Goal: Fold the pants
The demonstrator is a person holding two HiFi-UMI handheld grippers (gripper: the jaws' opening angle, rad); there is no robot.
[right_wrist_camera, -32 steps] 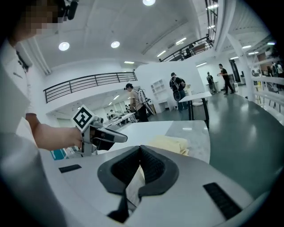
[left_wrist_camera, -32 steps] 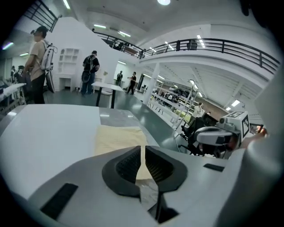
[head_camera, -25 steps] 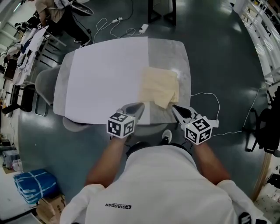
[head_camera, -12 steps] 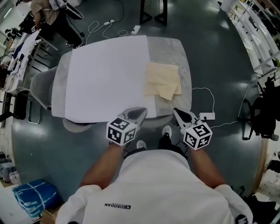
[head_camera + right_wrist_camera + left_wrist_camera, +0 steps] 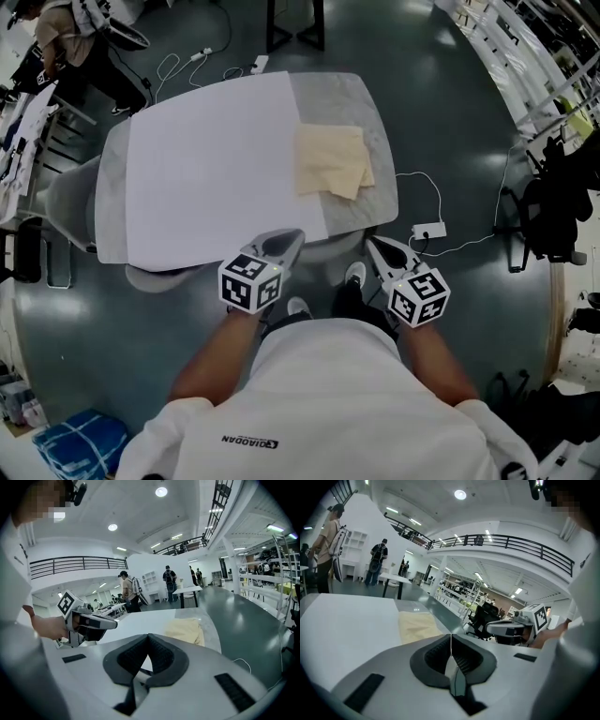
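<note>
The folded cream pants lie on the right part of the surface, beside a white sheet. The left tongs and right tongs are both clenched and empty, near its front edge.

Pants lie on the table's R part, just beside the sheet covering L & centre. Your L gripper & R gripper are off its near edge, w/ a power strip on the floor to the R.

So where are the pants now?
In the head view, the cream pants lie on the right side of the grey table, beside the white sheet.
</note>
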